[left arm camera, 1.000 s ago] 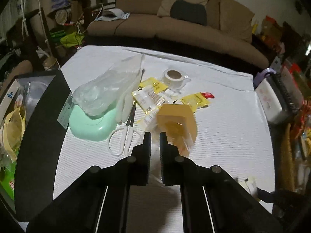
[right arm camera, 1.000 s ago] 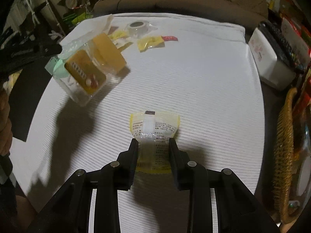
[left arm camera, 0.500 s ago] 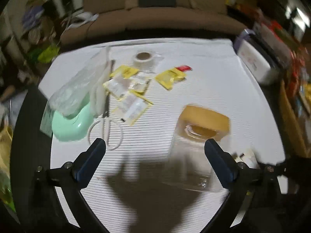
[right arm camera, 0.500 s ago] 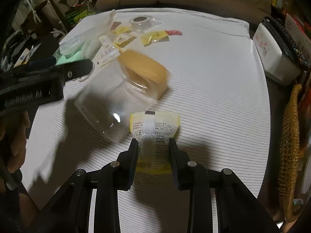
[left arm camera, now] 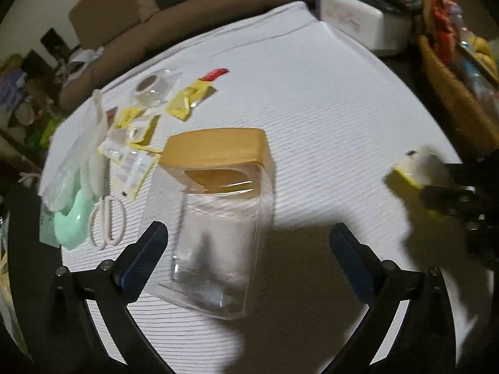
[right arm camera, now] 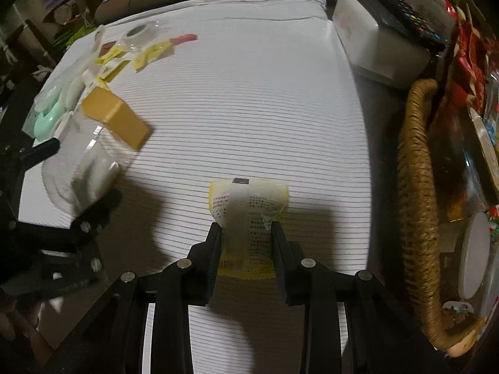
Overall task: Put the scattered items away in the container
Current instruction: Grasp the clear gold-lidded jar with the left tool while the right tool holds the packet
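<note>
A clear plastic container [left arm camera: 218, 233] with a yellow lid [left arm camera: 215, 148] lies on its side on the white cloth, between the wide-open fingers of my left gripper [left arm camera: 246, 243], not touched. It also shows in the right wrist view [right arm camera: 84, 162]. My right gripper [right arm camera: 246, 237] is shut on a yellow sachet [right arm camera: 249, 212], held above the cloth right of the container; the sachet also shows in the left wrist view [left arm camera: 414, 168]. Several yellow sachets [left arm camera: 190, 101], a tape roll in wrap [left arm camera: 152, 85], white scissors [left arm camera: 107, 218] and a mint green dish [left arm camera: 70, 218] under a plastic bag lie at the left.
A white box [right arm camera: 380, 40] with a dark remote on it stands at the cloth's far right corner. A woven basket [right arm camera: 418, 205] with packets runs along the right edge. A brown sofa [left arm camera: 124, 31] is beyond the table. A dark surface borders the cloth at the left.
My left gripper let go of the container and opened wide; the container now lies on the cloth between its fingers. My right gripper kept its hold on the sachet.
</note>
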The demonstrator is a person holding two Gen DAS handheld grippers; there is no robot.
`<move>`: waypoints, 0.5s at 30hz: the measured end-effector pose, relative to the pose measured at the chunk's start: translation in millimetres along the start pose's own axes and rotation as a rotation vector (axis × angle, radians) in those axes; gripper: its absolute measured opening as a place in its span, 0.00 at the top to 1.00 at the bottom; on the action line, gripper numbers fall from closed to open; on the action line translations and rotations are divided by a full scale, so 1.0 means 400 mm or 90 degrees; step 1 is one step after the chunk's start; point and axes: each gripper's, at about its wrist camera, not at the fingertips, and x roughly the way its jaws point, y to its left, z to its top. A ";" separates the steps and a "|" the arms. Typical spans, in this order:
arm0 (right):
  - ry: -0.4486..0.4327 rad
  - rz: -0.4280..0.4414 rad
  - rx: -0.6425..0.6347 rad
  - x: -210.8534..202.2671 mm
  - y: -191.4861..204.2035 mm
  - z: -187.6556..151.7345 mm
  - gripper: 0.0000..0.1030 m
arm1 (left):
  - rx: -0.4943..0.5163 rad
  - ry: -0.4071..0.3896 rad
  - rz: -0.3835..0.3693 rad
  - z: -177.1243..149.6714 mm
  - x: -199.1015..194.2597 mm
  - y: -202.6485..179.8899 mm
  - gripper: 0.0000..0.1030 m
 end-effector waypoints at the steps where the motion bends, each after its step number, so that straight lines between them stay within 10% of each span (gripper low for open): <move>1: 0.001 0.001 0.000 -0.002 -0.004 0.000 0.70 | -0.012 0.003 0.005 0.002 0.003 0.007 0.00; 7: -0.002 0.010 -0.007 0.000 -0.001 -0.012 0.70 | -0.168 0.017 -0.015 0.002 0.026 0.121 0.00; 15: 0.007 0.022 -0.021 0.013 0.017 -0.013 0.70 | -0.138 0.086 -0.066 -0.032 0.122 0.070 0.12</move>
